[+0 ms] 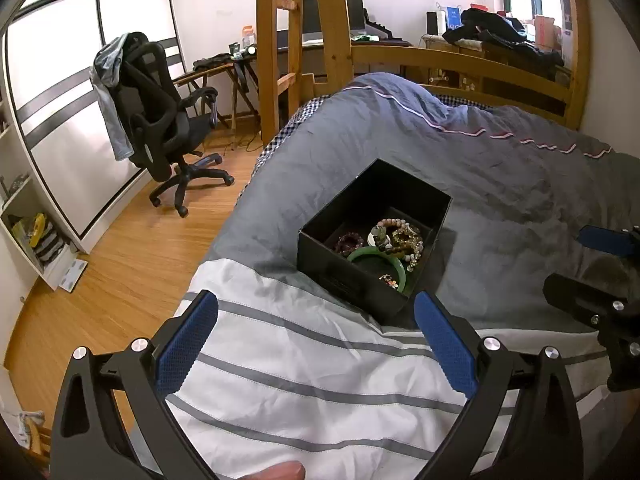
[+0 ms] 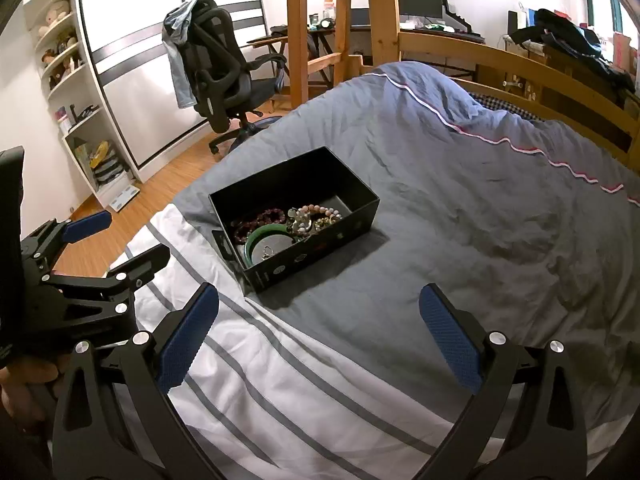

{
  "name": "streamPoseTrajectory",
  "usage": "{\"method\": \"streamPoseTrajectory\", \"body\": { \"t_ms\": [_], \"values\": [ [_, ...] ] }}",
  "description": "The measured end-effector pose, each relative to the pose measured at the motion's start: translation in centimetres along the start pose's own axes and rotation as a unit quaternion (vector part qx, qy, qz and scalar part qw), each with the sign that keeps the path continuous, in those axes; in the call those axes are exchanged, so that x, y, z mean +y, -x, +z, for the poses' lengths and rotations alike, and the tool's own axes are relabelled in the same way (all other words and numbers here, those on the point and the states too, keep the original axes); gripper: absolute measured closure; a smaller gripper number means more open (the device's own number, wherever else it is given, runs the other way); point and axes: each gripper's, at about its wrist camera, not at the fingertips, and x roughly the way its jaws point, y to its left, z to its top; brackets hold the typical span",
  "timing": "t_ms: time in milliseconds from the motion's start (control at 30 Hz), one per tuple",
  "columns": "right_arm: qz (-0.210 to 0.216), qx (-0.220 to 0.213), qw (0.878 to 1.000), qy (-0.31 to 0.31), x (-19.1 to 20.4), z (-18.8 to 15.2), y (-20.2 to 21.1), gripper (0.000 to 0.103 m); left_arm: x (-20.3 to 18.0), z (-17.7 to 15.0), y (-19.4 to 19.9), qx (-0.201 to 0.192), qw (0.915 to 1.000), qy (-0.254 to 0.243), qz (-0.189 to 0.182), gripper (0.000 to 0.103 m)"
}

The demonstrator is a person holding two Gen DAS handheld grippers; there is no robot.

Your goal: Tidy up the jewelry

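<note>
An open black box (image 1: pixel 352 280) (image 2: pixel 344 222) sits on the grey duvet. Inside lie a green bangle (image 1: pixel 394 266) (image 2: pixel 260 234), a dark red bead bracelet (image 1: pixel 349 242) (image 2: pixel 256 218), a pink bead bracelet (image 1: pixel 394 223) (image 2: pixel 320 210) and several other beaded pieces. My left gripper (image 1: pixel 316 312) is open, just short of the box's near corner, with nothing between its blue pads. My right gripper (image 2: pixel 320 304) is open too, nothing in it, a short way in front of the box. Each gripper shows at the edge of the other's view, the left gripper (image 2: pixel 128 236) and the right gripper (image 1: pixel 588 256).
The bed carries a grey duvet (image 2: pixel 480 200) and a white striped cover (image 1: pixel 300 380) (image 2: pixel 260 392). A wooden bed frame and ladder (image 1: pixel 280 40) rise behind. A black office chair (image 1: pixel 160 120) stands on the wood floor at left, beside a wardrobe and shelves (image 2: pixel 72 80).
</note>
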Motion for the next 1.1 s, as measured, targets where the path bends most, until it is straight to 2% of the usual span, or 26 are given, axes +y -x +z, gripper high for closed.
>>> {"method": "streamPoseTrajectory", "body": {
  "t_ms": [667,1100],
  "values": [
    [-0.002,0.0,1.0,-0.004,-0.23,-0.11,0.08,0.004,-0.54,0.01,0.01,0.007,0.9998,-0.003,0.017,0.006],
    [-0.002,-0.001,1.0,-0.005,-0.26,-0.17,0.07,0.004,-0.71,-0.04,-0.09,0.009,0.9998,-0.008,0.014,0.006]
  ]
}}
